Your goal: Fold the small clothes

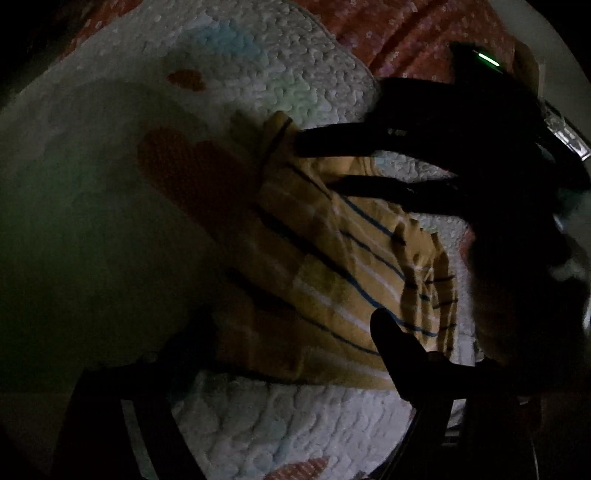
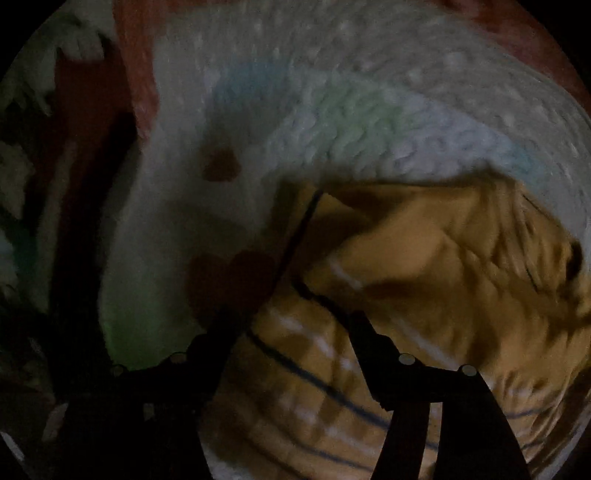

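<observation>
A small yellow garment [image 1: 343, 266] with thin blue and white stripes lies on a white textured quilt [image 1: 207, 66]. In the left wrist view my left gripper [image 1: 291, 336] is open, its fingers spread over the garment's near edge. My right gripper [image 1: 317, 166] reaches in from the right, its two dark fingers apart over the garment's far end. In the right wrist view the garment [image 2: 424, 258] fills the lower right, partly folded over itself, and my right gripper [image 2: 295, 317] is open just above it. The scene is very dim.
The quilt [image 2: 332, 122] has red heart shapes [image 2: 229, 284] and pale blue and green patches. A reddish patterned bedspread [image 1: 399, 33] lies beyond the quilt. A hand holds the right gripper's body at the right edge of the left wrist view.
</observation>
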Action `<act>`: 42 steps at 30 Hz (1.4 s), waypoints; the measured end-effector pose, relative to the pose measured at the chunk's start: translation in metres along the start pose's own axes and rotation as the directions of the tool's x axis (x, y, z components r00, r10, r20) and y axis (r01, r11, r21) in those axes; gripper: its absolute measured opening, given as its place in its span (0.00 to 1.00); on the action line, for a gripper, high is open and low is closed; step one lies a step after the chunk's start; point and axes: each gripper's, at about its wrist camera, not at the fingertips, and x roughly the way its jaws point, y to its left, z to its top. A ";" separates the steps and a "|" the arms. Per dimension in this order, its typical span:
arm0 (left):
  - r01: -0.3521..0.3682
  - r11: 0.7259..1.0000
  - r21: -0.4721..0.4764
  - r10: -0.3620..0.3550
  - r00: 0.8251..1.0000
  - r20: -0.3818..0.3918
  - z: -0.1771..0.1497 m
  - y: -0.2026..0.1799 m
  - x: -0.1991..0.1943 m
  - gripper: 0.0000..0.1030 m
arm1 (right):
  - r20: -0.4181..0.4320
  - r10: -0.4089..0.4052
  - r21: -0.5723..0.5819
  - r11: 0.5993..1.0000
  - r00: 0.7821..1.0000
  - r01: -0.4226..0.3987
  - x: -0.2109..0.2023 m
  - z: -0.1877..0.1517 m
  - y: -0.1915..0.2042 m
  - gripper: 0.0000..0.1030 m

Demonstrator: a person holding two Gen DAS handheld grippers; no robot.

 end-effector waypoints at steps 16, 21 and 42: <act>0.077 0.994 -0.076 -0.083 0.993 -0.080 -0.001 -0.002 0.015 0.18 | -0.020 -0.389 -0.245 0.895 0.921 0.373 0.026 -0.002 0.046 0.14; 0.106 0.994 -0.006 -0.106 0.994 -0.036 -0.007 -0.034 -0.004 0.18 | 0.126 -0.228 -0.146 0.958 0.965 0.246 -0.048 -0.028 0.007 0.13; -0.033 0.872 0.489 0.139 0.973 -0.183 -0.101 -0.258 0.145 0.18 | 0.352 -0.057 0.387 0.918 0.934 -0.089 -0.127 -0.182 -0.298 0.12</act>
